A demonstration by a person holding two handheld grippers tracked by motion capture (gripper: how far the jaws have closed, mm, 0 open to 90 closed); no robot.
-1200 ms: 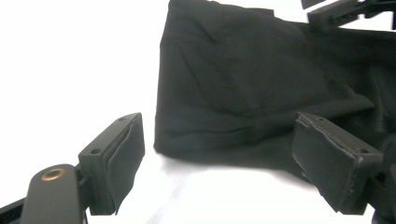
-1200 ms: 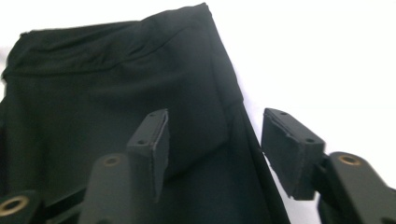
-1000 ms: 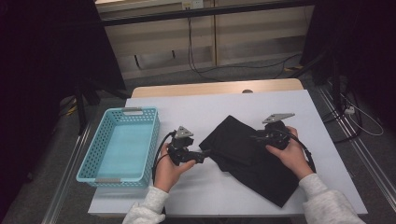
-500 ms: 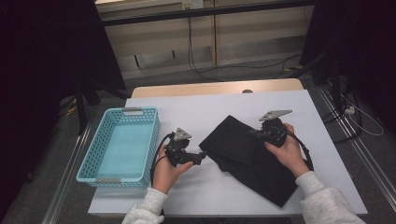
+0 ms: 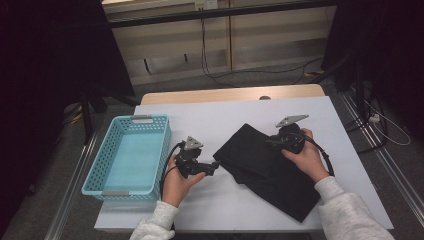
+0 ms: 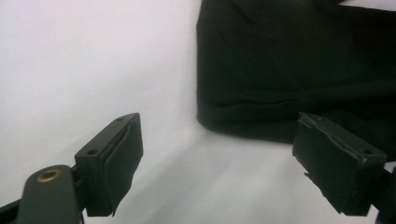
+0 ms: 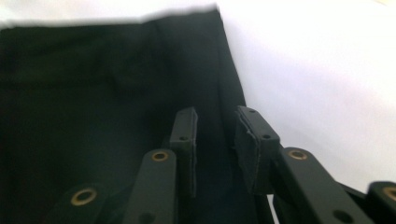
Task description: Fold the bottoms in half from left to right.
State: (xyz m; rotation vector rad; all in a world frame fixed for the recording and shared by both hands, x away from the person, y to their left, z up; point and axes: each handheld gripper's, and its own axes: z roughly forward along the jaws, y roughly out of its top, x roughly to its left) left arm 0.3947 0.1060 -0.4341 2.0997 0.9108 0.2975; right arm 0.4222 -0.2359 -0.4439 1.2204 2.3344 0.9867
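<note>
Early going in what looks like a fold of the black cloth (image 5: 260, 167), lying flat and skewed across the right half of the white table (image 5: 210, 117), well clear of the blue basket (image 5: 134, 120) over at the left. First to the left gripper (image 5: 214, 167) (image 6: 219, 163): parked low just beside the cloth's near-left corner, jaws spread wide, nothing between them but bare tabletop, the rounded corner of the cloth (image 6: 289, 70) just ahead in the left gripper view. Now to the right gripper (image 5: 270, 141) (image 7: 215, 140): sitting at the cloth's far-right edge, jaws only narrowly apart and just been opening, pads straddling the hem strip of the cloth (image 7: 93, 93) without visibly pressing on it; hard to tell whether any fabric actually rises into the gap. Reads as a grab being set up, not yet made: no corner lifted anywhere, everything flat. Next up, by the look of it: closing the right jaws firmly on that edge, then easing the left forward and down to slip one pad under the corner before pinching. Calls for a low, shallow approach on the left, given thin fabric prone to sliding away on a smooth top rather than riding up. Worth securing both grips before any lift, or else risking a lopsided drag.
</note>
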